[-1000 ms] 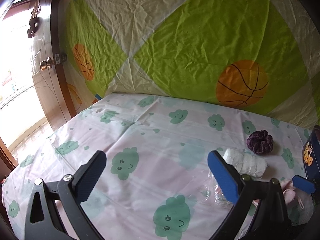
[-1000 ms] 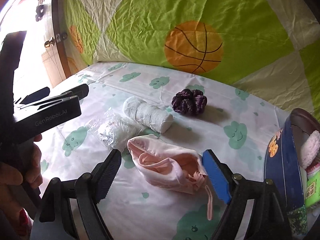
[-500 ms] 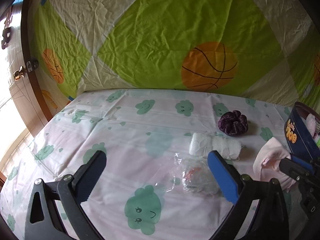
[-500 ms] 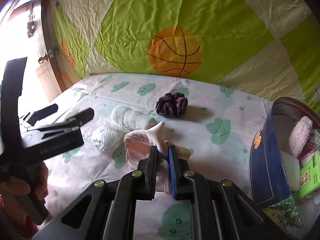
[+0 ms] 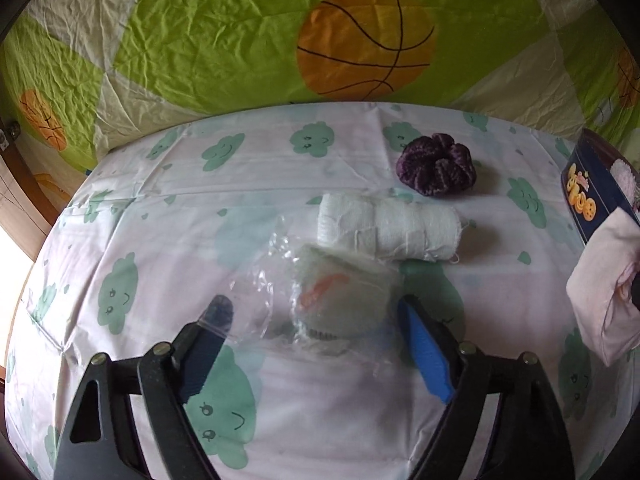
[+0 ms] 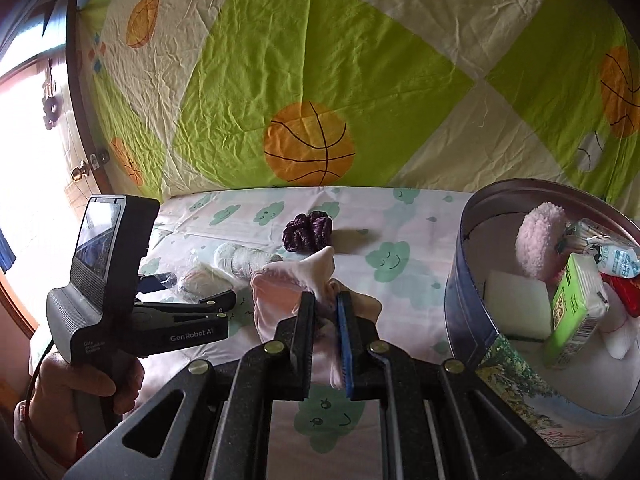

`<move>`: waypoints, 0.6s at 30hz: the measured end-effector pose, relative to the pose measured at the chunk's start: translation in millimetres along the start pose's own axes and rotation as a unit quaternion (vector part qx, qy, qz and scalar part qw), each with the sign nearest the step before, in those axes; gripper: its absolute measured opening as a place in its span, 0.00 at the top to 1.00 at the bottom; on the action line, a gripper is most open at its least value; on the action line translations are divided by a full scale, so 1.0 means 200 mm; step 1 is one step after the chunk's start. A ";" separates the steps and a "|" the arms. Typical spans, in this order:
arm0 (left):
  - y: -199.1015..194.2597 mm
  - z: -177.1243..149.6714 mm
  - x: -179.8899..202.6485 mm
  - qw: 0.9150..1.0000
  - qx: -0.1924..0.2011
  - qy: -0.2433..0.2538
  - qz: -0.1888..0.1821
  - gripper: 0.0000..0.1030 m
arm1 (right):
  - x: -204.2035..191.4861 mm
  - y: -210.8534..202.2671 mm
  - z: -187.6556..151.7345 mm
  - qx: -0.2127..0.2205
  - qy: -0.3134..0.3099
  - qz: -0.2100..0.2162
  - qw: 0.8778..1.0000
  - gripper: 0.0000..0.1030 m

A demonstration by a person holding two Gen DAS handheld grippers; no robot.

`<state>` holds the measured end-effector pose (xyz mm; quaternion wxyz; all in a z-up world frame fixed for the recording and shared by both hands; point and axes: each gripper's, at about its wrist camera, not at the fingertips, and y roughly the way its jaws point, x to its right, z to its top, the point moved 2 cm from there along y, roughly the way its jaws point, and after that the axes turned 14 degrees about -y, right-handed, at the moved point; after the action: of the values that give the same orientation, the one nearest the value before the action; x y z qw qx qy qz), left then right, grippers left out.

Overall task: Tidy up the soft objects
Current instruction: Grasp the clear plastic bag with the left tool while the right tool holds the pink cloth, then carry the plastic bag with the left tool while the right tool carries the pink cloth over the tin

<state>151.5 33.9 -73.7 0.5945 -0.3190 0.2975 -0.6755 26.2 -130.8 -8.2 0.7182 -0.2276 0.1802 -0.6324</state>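
Observation:
My right gripper point(image 6: 325, 300) is shut on a pink cloth pouch point(image 6: 280, 292) and holds it lifted above the bed, left of the round tin point(image 6: 472, 320). The pouch also shows at the right edge of the left wrist view point(image 5: 600, 292). My left gripper point(image 5: 312, 312) is open, its fingers on either side of a clear plastic bag with a grey-green soft item point(image 5: 340, 296) lying on the sheet. Behind it lie a white gauze roll point(image 5: 388, 226) and a purple scrunchie point(image 5: 436, 164), both also seen in the right wrist view, the roll point(image 6: 244, 258) and the scrunchie point(image 6: 308, 230).
The round tin holds a pink fluffy item point(image 6: 536, 240), a white sponge point(image 6: 516, 304), a green pack point(image 6: 576, 304) and other packets. A green basketball quilt point(image 5: 240, 32) hangs behind the bed. A wooden door frame point(image 6: 76, 92) stands at the left.
My right gripper closed on the pink pouch and lifted it toward the tin. My left gripper swung right and came down around the plastic bag.

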 end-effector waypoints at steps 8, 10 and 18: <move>-0.03 0.01 -0.01 1.000 0.006 -0.013 -0.027 0.85 | -0.04 0.01 -0.01 0.002 -0.017 -0.006 1.000 0.88; -0.05 0.01 -0.03 0.999 0.013 -0.023 -0.041 0.87 | -0.04 0.01 -0.01 0.004 -0.017 -0.007 1.000 0.88; -0.26 0.01 -0.11 0.988 0.119 -0.063 -0.068 0.87 | -0.02 -0.04 0.00 0.038 -0.010 -0.015 0.999 0.88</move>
<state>122.6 62.3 -33.3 0.5983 -0.3076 0.1540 -0.7237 18.5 -128.1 -4.2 0.7189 -0.2089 0.1451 -0.6470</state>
